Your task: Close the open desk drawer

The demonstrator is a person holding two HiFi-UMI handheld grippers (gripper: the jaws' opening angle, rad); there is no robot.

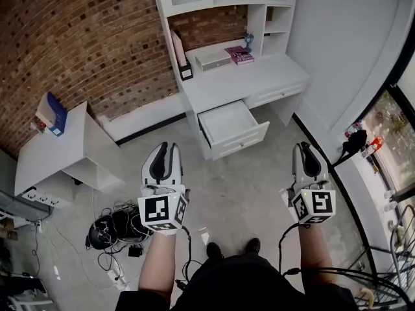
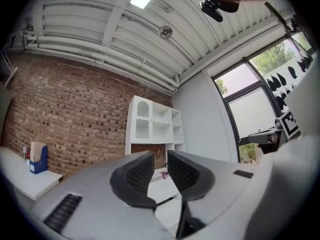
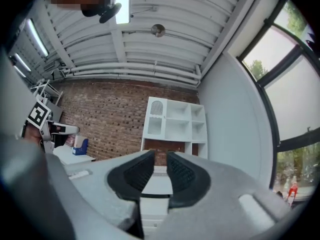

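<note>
Drawer (image 1: pixel 228 123): sticking out from counter (image 1: pixel 259 78), lying ahead, between left gripper (image 1: pixel 165 148) and right gripper (image 1: pixel 303 148); books (image 1: pixel 239 55) sitting on counter, farther ahead.

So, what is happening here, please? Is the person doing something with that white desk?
A person stands some way back from the white desk, holding a gripper in each hand. The left gripper and the right gripper are both empty, jaws nearly together, touching nothing. The drawer is pulled out; neither gripper has reached it yet.
</note>
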